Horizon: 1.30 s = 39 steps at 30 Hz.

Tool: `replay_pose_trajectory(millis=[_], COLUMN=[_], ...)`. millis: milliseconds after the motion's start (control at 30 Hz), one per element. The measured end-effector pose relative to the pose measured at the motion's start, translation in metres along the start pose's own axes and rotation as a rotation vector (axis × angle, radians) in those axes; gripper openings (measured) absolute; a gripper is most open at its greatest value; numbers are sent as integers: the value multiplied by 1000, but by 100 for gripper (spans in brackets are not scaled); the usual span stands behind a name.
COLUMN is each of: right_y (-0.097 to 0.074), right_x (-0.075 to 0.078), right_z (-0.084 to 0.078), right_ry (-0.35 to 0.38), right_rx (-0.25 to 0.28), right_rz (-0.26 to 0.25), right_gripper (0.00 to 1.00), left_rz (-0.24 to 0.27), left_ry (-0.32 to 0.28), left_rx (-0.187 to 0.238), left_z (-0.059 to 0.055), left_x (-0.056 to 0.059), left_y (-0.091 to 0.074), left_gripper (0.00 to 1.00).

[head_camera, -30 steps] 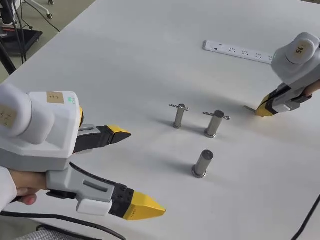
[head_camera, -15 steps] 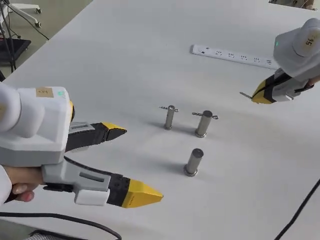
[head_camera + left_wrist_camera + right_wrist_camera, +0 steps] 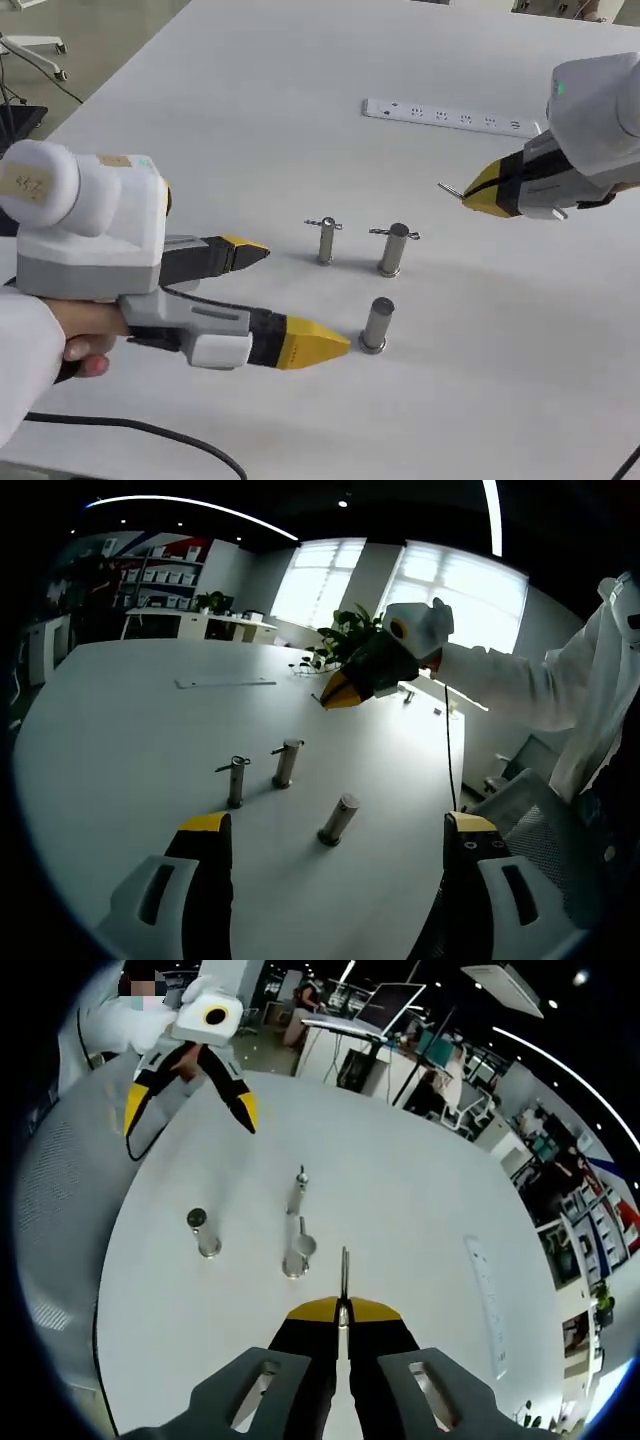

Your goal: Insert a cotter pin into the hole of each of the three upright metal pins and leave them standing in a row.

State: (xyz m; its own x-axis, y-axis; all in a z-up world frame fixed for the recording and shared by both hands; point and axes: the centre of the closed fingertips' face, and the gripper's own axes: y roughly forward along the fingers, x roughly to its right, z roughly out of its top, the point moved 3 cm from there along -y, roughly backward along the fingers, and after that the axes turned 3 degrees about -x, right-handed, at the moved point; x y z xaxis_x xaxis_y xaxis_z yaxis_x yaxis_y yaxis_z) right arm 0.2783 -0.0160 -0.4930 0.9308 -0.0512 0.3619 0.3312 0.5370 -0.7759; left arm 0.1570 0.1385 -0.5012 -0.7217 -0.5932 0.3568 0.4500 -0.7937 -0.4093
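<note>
Cotter pin (image 3: pixel 450 189) is clamped between the closed jaws of the right gripper (image 3: pixel 480 190), held in the air above the table (image 3: pixel 250 120), well apart from the metal pins; left gripper (image 3: pixel 305 298) has its jaws wide apart, lower tip near the front pin (image 3: pixel 377 325); front pin stands upright, top bare; rear left pin (image 3: pixel 326 243) and rear right pin (image 3: pixel 393 250) stand upright, each with a cotter pin through its top

Soft light is washing the white table (image 3: pixel 250 120) — metal pins (image 3: pixel 392 250) are casting faint shadows. Windows (image 3: pixel 455 590) are glaring in the left gripper view, whose edges are bending.
</note>
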Motion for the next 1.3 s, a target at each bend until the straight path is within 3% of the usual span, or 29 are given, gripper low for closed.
replay_pose_trajectory(millis=[100, 233, 367, 467, 533, 667, 933, 1133, 1300], right_y=[-3, -7, -10, -12, -14, -16, -14, -14, -13], right_x=[-13, -28, -38, -46, -52, -62, -78, -89, -89], right_z=[11, 22, 31, 36, 40, 45, 48, 51, 50], right_ry=[-13, -37, -53, -66, -76, -89, -112, -110, -117], right_rx=[37, 65, 95, 107, 113, 126, 137, 149, 144], right_rz=[-5, -11, -15, -20, -21, -11, 3, 31, 31], right_gripper=[0, 0, 0, 0, 0, 0, 0, 0, 0], left_rz=[-6, -35, -55, -71, -75, -65, -109, -118, -131], left_ry=[0, -15, -62, -109, -131, -130, -197, -223, -258], left_rx=[21, 36, 46, 63, 50, 31, 24, 10, 0], left_z=[10, 20, 27, 33, 33, 34, 32, 27, 24], left_x=[1, 4, 6, 9, 9, 9, 18, 20, 22], left_y=[6, 15, 25, 31, 34, 42, 55, 61, 63], left_gripper=[84, 74, 70, 62, 52, 48, 32, 14, 12])
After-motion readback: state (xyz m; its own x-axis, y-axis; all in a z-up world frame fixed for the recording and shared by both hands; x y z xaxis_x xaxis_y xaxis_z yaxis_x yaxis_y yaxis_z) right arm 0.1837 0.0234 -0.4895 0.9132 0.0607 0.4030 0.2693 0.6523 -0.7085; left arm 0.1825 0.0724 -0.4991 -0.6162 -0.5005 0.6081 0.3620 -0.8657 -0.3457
